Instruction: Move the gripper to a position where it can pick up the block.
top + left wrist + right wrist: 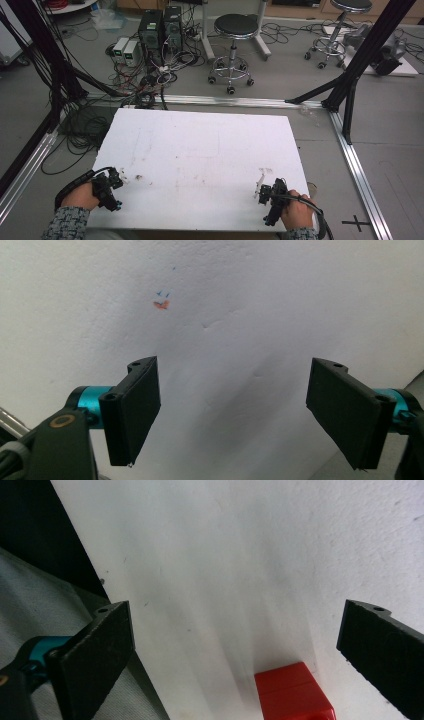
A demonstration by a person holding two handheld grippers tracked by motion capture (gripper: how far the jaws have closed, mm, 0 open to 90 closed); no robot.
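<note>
A small red block [292, 692] lies on the white table [200, 150], low between the jaws in the right gripper view. My right gripper [237, 607] is open wide around it and touches nothing. From the high view, the right gripper [264, 192] sits near the table's front right, held by a hand [296, 212]. My left gripper [114, 181] is at the front left corner, also in a hand [80, 196]. In its own view the left gripper [234, 367] is open over bare white surface bearing a small orange and blue mark [161, 304].
The table's edge [95, 580] runs close to the right gripper's left jaw. Beyond the table are cables [145, 95], computer towers [160, 30], two stools [235, 30], black frame posts [360, 60] and aluminium floor rails [360, 170].
</note>
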